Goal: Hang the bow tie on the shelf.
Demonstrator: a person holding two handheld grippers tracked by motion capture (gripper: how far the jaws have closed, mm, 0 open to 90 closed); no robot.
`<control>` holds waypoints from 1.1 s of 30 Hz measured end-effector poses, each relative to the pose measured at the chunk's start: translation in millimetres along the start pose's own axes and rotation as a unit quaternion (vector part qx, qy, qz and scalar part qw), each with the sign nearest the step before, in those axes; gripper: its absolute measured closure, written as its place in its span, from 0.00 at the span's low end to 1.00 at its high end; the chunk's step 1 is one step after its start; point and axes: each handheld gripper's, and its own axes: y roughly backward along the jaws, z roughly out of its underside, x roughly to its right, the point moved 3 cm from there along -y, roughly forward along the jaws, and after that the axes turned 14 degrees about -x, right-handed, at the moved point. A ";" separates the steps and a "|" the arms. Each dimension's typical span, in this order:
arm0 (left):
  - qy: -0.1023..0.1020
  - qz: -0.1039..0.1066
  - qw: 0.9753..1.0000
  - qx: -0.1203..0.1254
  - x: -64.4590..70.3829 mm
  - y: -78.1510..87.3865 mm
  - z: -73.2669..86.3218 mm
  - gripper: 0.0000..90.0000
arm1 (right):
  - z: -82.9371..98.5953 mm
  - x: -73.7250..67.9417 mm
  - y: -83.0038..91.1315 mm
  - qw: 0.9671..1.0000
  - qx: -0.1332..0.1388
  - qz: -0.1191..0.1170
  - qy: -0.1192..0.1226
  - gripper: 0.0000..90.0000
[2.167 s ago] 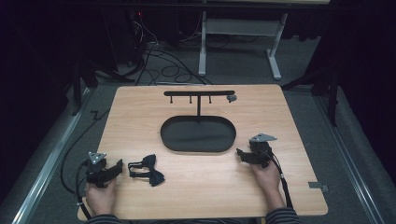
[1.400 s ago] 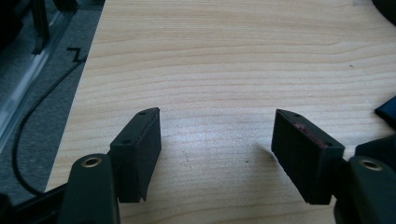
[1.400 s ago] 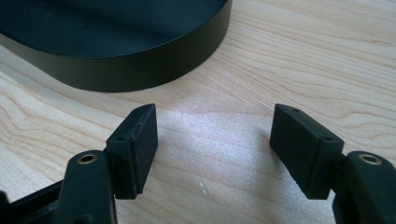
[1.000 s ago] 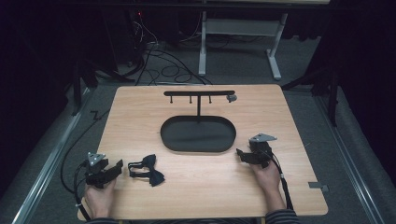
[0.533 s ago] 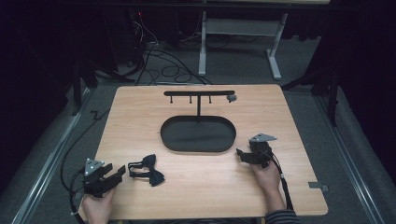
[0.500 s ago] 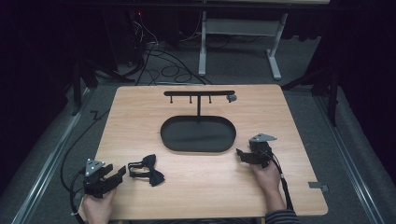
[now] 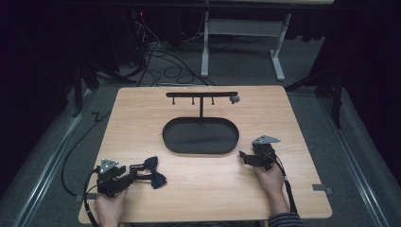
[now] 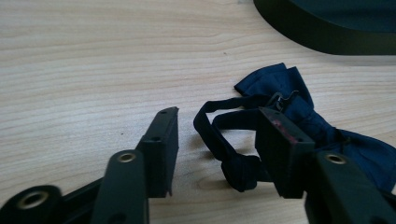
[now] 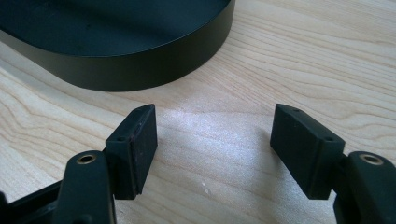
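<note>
A dark navy bow tie lies flat on the wooden table, near the front left. My left gripper rests on the table just left of it, open. In the left gripper view the bow tie spreads ahead, and its strap loop lies between the left gripper's spread jaws without being pinched. My right gripper sits open at the right of the black oval tray. The right gripper has bare wood between its jaws, and the tray's wall rises just ahead.
A black T-shaped stand with small hooks rises from the far side of the tray. A strip of grey tape marks the table's front right. Cables and metal table legs lie on the floor beyond the table's far edge.
My left gripper drew back a little toward the near edge, then slid right up to the bow tie, so its jaws now straddle the strap. The right gripper has stayed put.
</note>
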 end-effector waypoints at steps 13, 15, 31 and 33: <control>-0.015 0.013 1.000 -0.004 0.5 -6.9 2.3 0.98 | 0.0 -0.2 0.1 1.000 0.000 -0.001 0.000 0.37; -0.019 0.014 1.000 -0.003 1.3 -4.8 1.3 0.98 | 0.1 -0.6 0.2 1.000 -0.001 -0.001 -0.002 0.37; -0.105 0.018 0.994 0.017 30.6 23.6 -34.6 0.99 | 0.1 -0.5 0.1 1.000 -0.001 -0.002 -0.002 0.37; -0.109 0.028 0.993 0.022 34.0 27.0 -41.4 0.99 | 0.1 -0.7 0.2 1.000 -0.001 -0.002 -0.003 0.37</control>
